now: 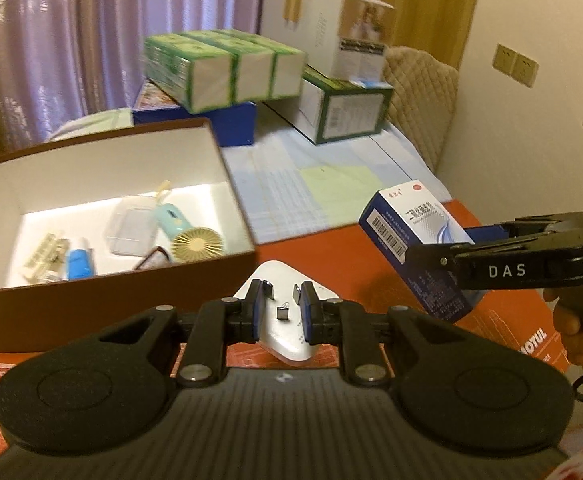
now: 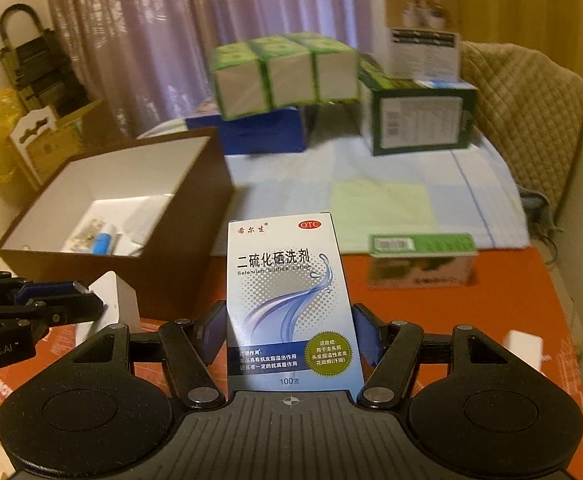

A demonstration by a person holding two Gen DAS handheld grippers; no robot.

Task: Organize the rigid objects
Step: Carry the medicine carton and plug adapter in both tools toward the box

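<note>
R gripper: black two-finger right gripper [image 2: 289, 332], bottom centre of right view; blue pads pressed on both sides of blue-and-white cardboard lotion box [image 2: 289, 300], so it's clamped narrow on that box. Box is upright between the fingers, lifted off the surface; in left view it sits tilted at mid right, prob. being carried toward the storage box.
L gripper: black two-finger left gripper [image 1: 281, 312], bottom centre of left view; fingers part-open w/ flat white plastic packet [image 1: 287, 340] between the pads. Can't tell if pads touch it or just straddle it; packet looks raised.
Storage box: big brown cardboard box w/ white inside [image 1: 15, 308], left of frame, open top, clearly the drop spot.
Contents: small mint-green handheld fan w/ gold grille [image 1: 181, 232], blue-and-white tube [image 1: 78, 262], clear plastic case [image 1: 133, 226], pale blister-like strip [image 1: 45, 252], all on its floor.
Left to sort: green-and-white flat carton [image 2: 421, 262], mid right of right view, lying on the surface well apart from storage box.
Surface: orange-red printed sheet [image 2: 531, 300] near the cameras, pale blue-and-green checked cloth [image 1: 287, 200] beyond.
Room: stacked green-and-white cartons [image 1: 227, 68] at upper centre, purple curtain [image 1: 91, 32] upper left, quilted beige chair back [image 1: 423, 96] upper right, cream wall w/ sockets.
</note>
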